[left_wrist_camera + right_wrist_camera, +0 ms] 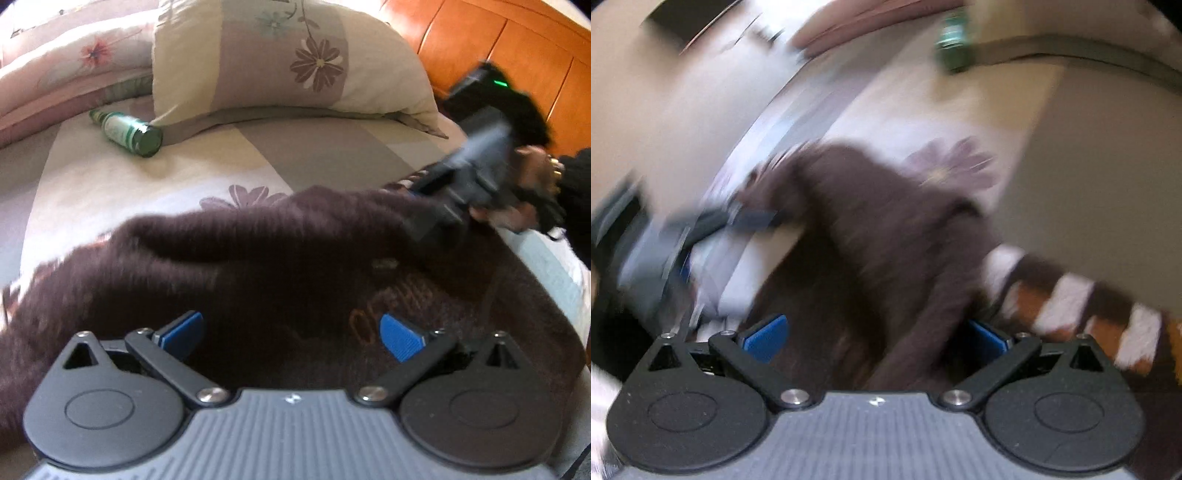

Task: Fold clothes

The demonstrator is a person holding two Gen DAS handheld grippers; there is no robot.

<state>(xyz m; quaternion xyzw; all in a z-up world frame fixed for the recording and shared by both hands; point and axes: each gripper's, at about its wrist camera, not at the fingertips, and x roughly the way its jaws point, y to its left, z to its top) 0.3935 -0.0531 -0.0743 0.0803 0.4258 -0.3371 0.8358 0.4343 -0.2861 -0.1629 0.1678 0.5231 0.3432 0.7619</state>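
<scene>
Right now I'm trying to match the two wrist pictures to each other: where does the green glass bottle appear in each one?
Left wrist view: the green glass bottle lies on its side on the bed, upper left, beside the floral pillow.
Right wrist view: the bottle is a blurred green shape at the top edge, right of centre.
Shared landmark: the dark brown sweater fills the middle of both views, in front of each gripper.

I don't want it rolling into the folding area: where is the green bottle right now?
In the left wrist view the green bottle lies on its side on the bedspread, upper left, next to the floral pillow, apart from the dark sweater.
</scene>
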